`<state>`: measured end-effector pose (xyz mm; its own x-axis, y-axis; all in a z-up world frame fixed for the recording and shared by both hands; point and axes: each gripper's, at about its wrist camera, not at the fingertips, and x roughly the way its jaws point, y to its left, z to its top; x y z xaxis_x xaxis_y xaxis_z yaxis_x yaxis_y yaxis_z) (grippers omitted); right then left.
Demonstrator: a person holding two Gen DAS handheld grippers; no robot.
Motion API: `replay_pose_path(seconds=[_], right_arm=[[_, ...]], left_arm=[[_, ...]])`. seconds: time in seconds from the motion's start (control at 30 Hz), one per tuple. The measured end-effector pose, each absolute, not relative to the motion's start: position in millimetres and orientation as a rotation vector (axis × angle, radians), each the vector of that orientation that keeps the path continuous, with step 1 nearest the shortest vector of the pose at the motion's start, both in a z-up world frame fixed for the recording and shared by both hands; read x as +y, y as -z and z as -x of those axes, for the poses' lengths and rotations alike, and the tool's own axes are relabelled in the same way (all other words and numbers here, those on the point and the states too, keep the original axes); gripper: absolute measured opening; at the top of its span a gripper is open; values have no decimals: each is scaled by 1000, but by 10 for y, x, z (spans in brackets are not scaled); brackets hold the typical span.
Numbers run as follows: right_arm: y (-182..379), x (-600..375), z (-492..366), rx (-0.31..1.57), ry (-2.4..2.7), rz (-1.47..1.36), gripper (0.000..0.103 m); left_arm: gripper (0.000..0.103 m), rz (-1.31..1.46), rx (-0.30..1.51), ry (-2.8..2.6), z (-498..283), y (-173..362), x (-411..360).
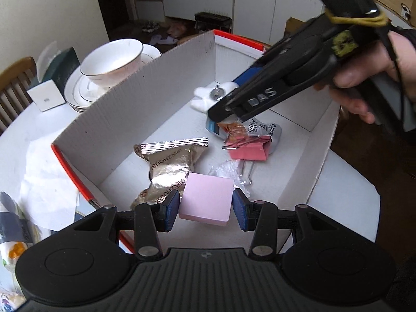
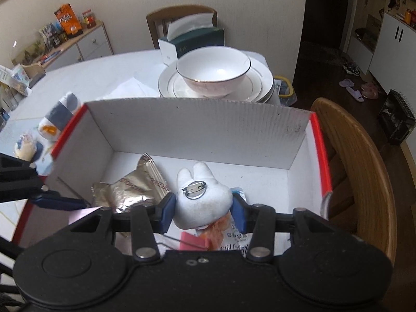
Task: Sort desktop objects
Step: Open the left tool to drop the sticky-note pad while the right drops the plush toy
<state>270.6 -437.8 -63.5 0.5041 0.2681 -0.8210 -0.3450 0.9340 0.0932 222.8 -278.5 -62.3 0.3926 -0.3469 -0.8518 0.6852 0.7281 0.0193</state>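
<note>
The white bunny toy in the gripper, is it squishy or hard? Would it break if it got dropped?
The white bunny toy looks plush, so it probably squashes between the right gripper pads and feels light. A drop into the box likely wouldn't hurt it. Its metal pin back could snag.

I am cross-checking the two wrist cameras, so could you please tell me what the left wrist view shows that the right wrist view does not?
Only the left wrist view shows the pink block whole between the left claw pads, the hand carrying the right claw, and crumpled clear plastic.

Only the right wrist view shows the rabbit toy squeezed in that claw, and the cabinet.

Both show the white box, foil packet, pink binder clip, and bowl on plates.
</note>
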Motion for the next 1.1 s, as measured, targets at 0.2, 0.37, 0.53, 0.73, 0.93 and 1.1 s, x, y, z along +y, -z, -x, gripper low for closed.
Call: replay_pose_path(seconds=[0.2, 0.37, 0.53, 0.73, 0.93, 1.1], right_arm=[[726, -4267, -2838, 1006, -383, 118, 45], [752, -4191, -2938, 1022, -387, 135, 45], [800, -4174, -3000, 1070, -373, 143, 45], [857, -4124, -3018, 1111, -372, 173, 45], [870, -4152, -3008, 1121, -379, 157, 47], [850, -4170, -2967, 1112, -383, 155, 49]], left_arm=[[43, -367, 992, 654, -2331, 610, -2719], [43, -398, 1014, 648, -2397, 673, -2763], [43, -429, 1039, 640, -2443, 733, -2810], [43, -470, 1067, 632, -2485, 794, -2854], [43, -479, 1060, 626, -2473, 809, -2854], [53, -440, 1046, 636, -2445, 776, -2795]])
